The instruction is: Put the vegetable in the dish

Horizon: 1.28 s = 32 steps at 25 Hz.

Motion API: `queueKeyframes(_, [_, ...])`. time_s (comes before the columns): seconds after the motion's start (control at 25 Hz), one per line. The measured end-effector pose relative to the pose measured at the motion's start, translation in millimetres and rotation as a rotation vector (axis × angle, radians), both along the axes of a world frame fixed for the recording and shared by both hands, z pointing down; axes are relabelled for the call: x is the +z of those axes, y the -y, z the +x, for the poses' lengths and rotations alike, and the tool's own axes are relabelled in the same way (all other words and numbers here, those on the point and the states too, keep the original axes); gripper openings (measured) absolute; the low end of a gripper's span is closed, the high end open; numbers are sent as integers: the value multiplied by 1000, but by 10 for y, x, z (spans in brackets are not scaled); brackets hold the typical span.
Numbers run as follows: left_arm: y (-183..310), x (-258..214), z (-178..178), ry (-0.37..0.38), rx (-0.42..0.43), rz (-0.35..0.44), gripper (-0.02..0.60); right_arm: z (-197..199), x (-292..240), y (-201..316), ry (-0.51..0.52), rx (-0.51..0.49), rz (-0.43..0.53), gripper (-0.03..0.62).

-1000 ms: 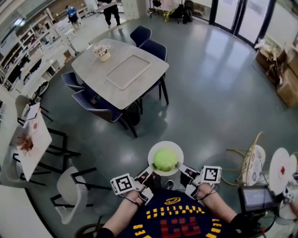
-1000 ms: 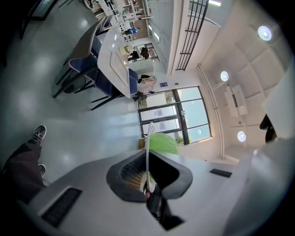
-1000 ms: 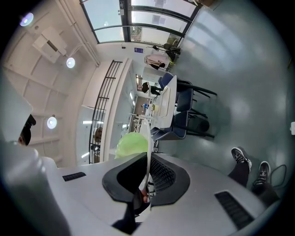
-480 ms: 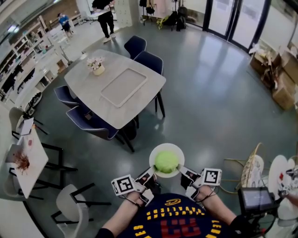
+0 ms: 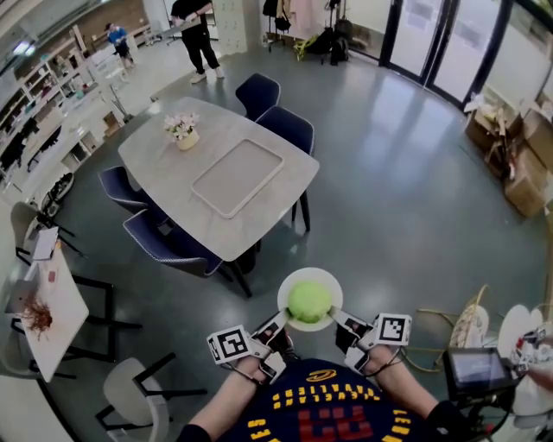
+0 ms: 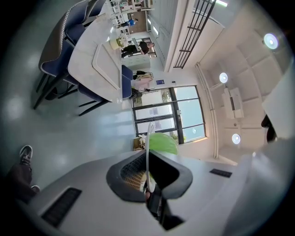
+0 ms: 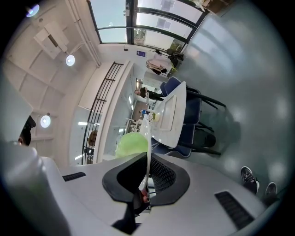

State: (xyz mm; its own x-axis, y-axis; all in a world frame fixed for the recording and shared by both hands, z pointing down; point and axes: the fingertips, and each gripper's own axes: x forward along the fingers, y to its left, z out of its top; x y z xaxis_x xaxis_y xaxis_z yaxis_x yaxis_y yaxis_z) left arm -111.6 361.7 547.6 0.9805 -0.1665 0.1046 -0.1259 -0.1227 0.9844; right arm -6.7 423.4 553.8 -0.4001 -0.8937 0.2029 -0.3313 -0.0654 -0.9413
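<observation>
A round green vegetable [image 5: 308, 301] lies in a white dish [image 5: 289, 284] that I carry in the air over the floor. My left gripper [image 5: 278, 325] is shut on the dish's near-left rim and my right gripper [image 5: 338, 319] is shut on its near-right rim. In the left gripper view the dish [image 6: 148, 152] shows edge-on between the jaws, with the vegetable [image 6: 164, 143] beyond it. In the right gripper view the dish rim [image 7: 147, 147] is likewise clamped edge-on, the vegetable [image 7: 132, 143] to its left.
Ahead stands a grey table [image 5: 173, 164] with an inset tray [image 5: 237, 177], a flower pot [image 5: 182, 131] and blue chairs [image 5: 287, 128] around it. A small white table [image 5: 54, 318] is at left. A person [image 5: 195, 26] stands far off. A screen [image 5: 477, 371] is at right.
The dish with the vegetable stays held between both grippers. The view has shifted, and the grey table now sits slightly nearer and more to the right.
</observation>
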Motion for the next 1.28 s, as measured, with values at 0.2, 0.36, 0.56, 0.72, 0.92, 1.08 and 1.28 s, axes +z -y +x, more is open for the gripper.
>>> queueKeyframes(0.2, [272,-42,-94,-53,-21,-29,14,-117,-5,287,-13,-11,-13,18])
queueKeyframes(0.36, [453,43,-195,-22,-26,-14,14,-176,61,465,-19,-21,-18,18])
queueKeyframes(0.56, [569,159,-291,34,-37,-9,14,-210,94,607,-29,-44,-7,18])
queueKeyframes(0.72, [660,161,-287,22,-44,-2,14,-233,134,690,7,-42,-28,18])
queueKeyframes(0.92, [802,104,-165,-43,-75,-37,14,-143,191,866,1,-66,-36,18])
queueKeyframes(1.08, [964,58,-17,-58,-98,-34,14,-10,177,1050,26,-76,-38,18])
queueKeyframes(1.28, [1229,154,220,-24,-132,-38,14,285,220,1356,7,-119,-21,18])
